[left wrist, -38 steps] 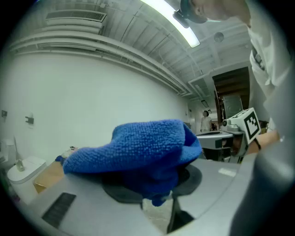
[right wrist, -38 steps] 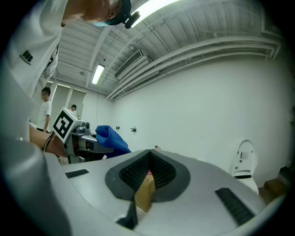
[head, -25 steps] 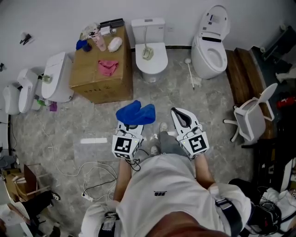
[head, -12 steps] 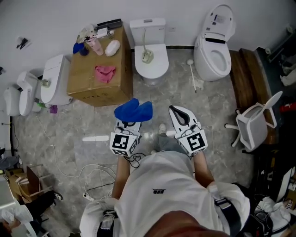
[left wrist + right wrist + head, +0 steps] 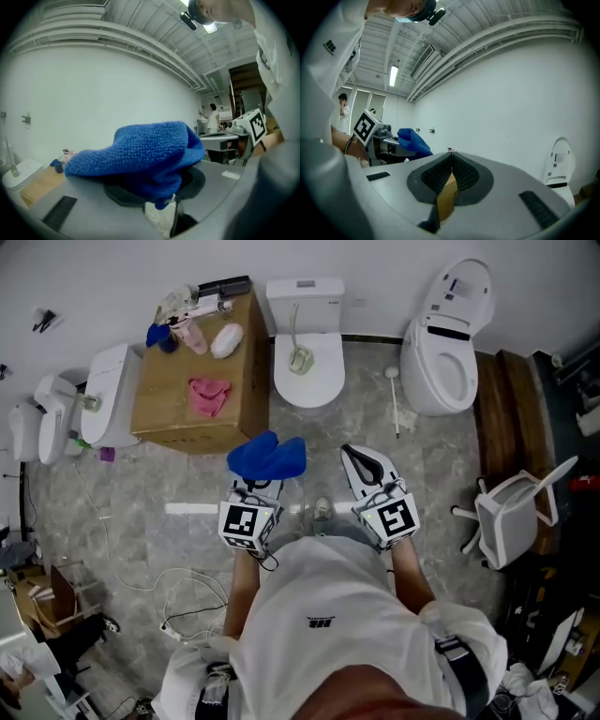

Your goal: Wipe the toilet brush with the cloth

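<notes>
A blue cloth (image 5: 267, 457) hangs bunched from my left gripper (image 5: 262, 476), which is shut on it in front of the person. In the left gripper view the cloth (image 5: 140, 154) drapes over the jaws and hides their tips. My right gripper (image 5: 350, 454) is shut with nothing in it, its pads pressed together (image 5: 451, 154). From that view the left gripper's cloth (image 5: 412, 140) shows off to the left. A white long-handled brush (image 5: 395, 404) lies on the floor between two toilets. Another brush-like thing (image 5: 299, 351) rests on the middle toilet (image 5: 319, 381).
A cardboard box (image 5: 169, 413) at the back left carries a pink cloth (image 5: 208, 395) and bottles. An open toilet (image 5: 450, 357) stands at the back right and a tipped one (image 5: 108, 395) at the left. A white chair (image 5: 516, 507) is on the right, with cables (image 5: 178, 587) on the floor.
The whole scene has slid slightly as the person shifted. Both grippers kept their pose, and the blue cloth stayed in the left gripper.
</notes>
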Available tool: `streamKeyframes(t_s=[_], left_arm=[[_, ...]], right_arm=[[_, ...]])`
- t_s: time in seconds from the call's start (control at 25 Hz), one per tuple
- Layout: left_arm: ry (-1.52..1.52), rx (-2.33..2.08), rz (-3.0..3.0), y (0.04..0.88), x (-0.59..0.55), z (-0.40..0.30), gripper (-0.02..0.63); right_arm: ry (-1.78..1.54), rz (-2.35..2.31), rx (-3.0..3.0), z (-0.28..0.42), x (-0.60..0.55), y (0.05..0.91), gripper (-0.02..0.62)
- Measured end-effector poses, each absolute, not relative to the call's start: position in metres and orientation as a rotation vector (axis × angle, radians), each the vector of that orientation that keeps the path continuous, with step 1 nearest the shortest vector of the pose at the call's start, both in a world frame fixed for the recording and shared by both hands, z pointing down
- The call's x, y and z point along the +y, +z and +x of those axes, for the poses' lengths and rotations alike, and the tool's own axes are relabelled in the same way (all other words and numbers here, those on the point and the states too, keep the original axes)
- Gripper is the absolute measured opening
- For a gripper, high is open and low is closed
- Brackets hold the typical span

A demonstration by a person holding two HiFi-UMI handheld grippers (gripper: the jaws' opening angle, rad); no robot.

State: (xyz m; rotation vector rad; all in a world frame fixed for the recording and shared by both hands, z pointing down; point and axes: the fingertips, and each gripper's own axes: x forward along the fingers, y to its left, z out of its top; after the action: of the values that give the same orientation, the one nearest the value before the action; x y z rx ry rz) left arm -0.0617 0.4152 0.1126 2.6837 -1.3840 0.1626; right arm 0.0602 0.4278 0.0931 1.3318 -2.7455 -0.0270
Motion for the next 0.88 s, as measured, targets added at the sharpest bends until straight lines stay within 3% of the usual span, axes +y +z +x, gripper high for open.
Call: streamKeyframes(t_s=[0.88], left_arm=[[0.194, -1.421, 2.659, 0.129, 0.287, -0.043, 0.131]], right_arm=[[0.011, 1.271, -2.748, 0.073, 0.293, 0.115, -0.003]])
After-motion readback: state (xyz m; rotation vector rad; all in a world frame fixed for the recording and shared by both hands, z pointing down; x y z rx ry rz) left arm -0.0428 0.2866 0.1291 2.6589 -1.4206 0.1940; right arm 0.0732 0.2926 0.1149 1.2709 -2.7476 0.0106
